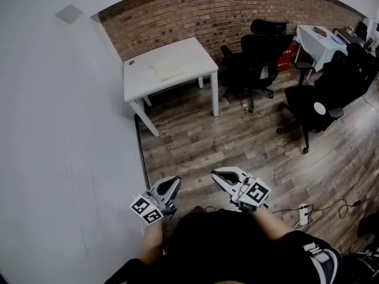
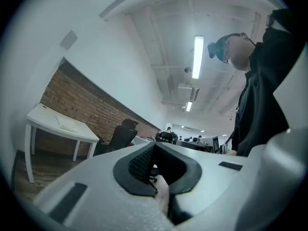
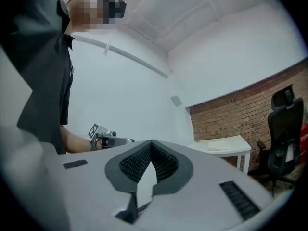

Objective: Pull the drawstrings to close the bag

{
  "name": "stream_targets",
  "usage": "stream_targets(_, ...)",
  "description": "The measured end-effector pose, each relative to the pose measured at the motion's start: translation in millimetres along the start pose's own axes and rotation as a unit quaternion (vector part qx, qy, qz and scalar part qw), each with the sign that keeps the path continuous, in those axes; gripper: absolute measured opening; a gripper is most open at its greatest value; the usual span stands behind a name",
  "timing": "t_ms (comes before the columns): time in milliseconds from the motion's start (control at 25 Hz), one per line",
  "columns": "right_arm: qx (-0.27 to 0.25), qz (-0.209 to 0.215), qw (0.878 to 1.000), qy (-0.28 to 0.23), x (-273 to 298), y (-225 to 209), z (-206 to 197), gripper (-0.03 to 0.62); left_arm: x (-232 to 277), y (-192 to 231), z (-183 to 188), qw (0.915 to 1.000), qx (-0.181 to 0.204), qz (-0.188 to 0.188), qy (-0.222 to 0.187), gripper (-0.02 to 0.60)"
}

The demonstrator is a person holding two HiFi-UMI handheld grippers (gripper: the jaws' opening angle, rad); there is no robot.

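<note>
Readiness, seemingly: standing on grey-brown wooden plank floor (image 1: 237, 141), facing white rectangular table (image 1: 169, 70) by red brick wall (image 1: 225, 10), well apart from it. Holding left gripper (image 1: 174, 183) and right gripper (image 1: 217, 175) level near body, jaws pressed together, gripping nothing. Not seeing drawstring bag in any view, so probably not starting task yet.

I see a white table (image 1: 142, 73) against the brick wall (image 1: 225, 10), with a sheet of paper (image 1: 170, 68) lying on it. Black office chairs (image 1: 256, 61) stand beside it on the wood floor (image 1: 237, 141). A power strip (image 1: 304, 213) lies at lower right.
</note>
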State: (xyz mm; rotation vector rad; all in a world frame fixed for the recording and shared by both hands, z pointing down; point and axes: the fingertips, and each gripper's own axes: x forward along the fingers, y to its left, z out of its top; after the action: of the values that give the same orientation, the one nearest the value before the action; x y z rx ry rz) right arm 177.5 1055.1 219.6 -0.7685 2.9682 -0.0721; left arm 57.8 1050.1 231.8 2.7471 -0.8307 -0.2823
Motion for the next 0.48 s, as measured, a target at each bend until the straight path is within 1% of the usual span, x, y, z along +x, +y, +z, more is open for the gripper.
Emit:
stream_targets(80, -0.001, 0.008, 1.000, -0.001, -4.5, -1.8, 10.9, 0.006, 3.7, -5.9, -2.7, 1.0000, 0.001, 0.001, 0.007, 0.017)
stream_targets(160, -0.003, 0.008, 1.000, -0.005, -8.4, -9.6, 15.8, 0.006, 10.5, -12.1, -3.8, 0.9999, 0.005, 0.000, 0.013, 0.017)
stream_targets(280, -0.006, 0.002, 1.000, -0.024, -10.4, -19.7, 14.4, 0.006, 18.9, -23.2, -4.3, 0.9995, 0.020, -0.003, 0.023, 0.017)
stream_targets(360, -0.005, 0.010, 0.999, -0.035, -8.9, -16.6, 13.9, 0.006, 19.7, -29.1, -6.7, 0.9992, 0.027, -0.002, 0.030, 0.017)
stream_targets(480, 0.003, 0.015, 0.999, -0.032, -7.2, -13.7, 6.5, 0.006, 17.5, -28.7, -11.1, 0.9990, 0.020, 0.007, 0.038, 0.017)
